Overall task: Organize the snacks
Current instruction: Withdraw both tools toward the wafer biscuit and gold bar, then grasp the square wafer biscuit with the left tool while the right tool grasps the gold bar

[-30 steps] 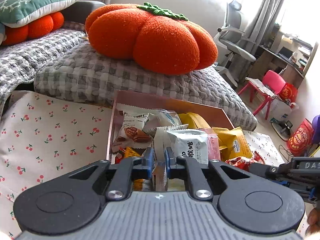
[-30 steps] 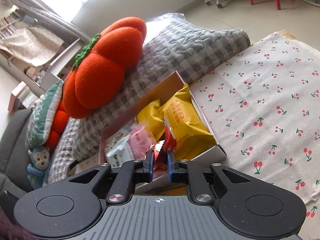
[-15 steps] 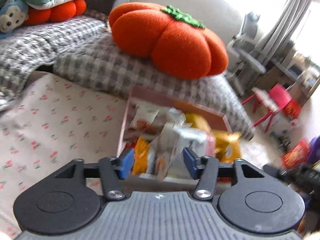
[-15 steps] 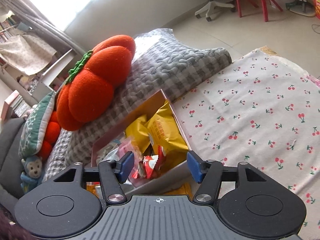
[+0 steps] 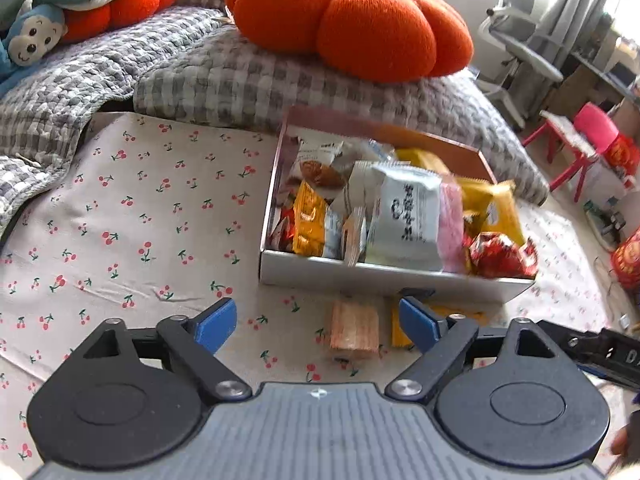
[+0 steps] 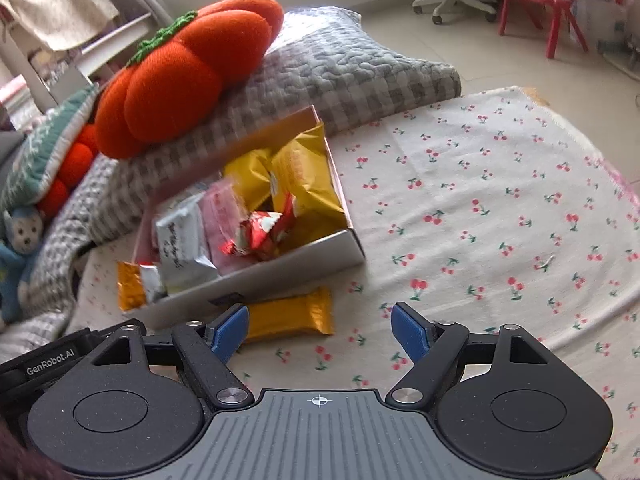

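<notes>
The left gripper (image 5: 318,322) has its jaws spread and opening, nothing pinched; between them, on the cherry-print cloth (image 5: 120,208), lies a wafer bar (image 5: 355,330), with a yellow packet (image 5: 400,330) beside it. The right gripper (image 6: 320,332) likewise has its jaws spread and opening, empty, a gold snack bar (image 6: 290,314) lying just ahead of its left jaw. Both bars lie just in front of the snack box (image 5: 384,278), which is packed with wrapped snacks (image 5: 404,216). Behind the box sits an orange pumpkin cushion (image 5: 352,20) on a grey checked pillow (image 5: 224,80).
</notes>
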Motion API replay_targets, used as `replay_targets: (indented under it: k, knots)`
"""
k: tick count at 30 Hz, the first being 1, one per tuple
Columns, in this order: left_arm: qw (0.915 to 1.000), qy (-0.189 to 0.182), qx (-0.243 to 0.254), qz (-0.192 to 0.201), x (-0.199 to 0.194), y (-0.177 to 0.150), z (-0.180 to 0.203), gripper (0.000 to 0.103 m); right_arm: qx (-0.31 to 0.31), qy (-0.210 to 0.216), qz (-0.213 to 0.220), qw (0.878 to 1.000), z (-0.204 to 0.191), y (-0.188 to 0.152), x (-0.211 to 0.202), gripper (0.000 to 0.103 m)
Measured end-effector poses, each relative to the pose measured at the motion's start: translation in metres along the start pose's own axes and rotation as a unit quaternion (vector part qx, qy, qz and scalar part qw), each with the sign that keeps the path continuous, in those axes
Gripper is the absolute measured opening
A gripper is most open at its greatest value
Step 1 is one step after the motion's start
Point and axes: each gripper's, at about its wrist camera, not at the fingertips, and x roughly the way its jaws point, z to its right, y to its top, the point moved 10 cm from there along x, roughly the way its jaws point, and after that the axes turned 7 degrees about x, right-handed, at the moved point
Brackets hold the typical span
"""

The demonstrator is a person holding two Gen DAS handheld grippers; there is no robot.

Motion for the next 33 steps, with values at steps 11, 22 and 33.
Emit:
replay_targets:
  k: [11, 22, 33]
  knots:
    - [0.999, 0.004, 0.038, -0.026, 0.025, -0.02, 0.019, 0.096, -0.015, -0.057, -0.029, 0.998, 0.011, -0.012, 0.011, 0.083]
    - [0.9978, 0.012, 0.052, -0.04, 0.041, -0.027, 0.021, 0.093, -0.028, -0.075, -0.042, 0.996, 0.012, -0.016, 0.019, 0.086]
    - [0.9978, 0.021, 0.044, -0.045, 0.037, -0.024, 0.004, 0.032, -0.04, -0.059, -0.044, 0.996, 0.004, -0.019, 0.031, 0.086]
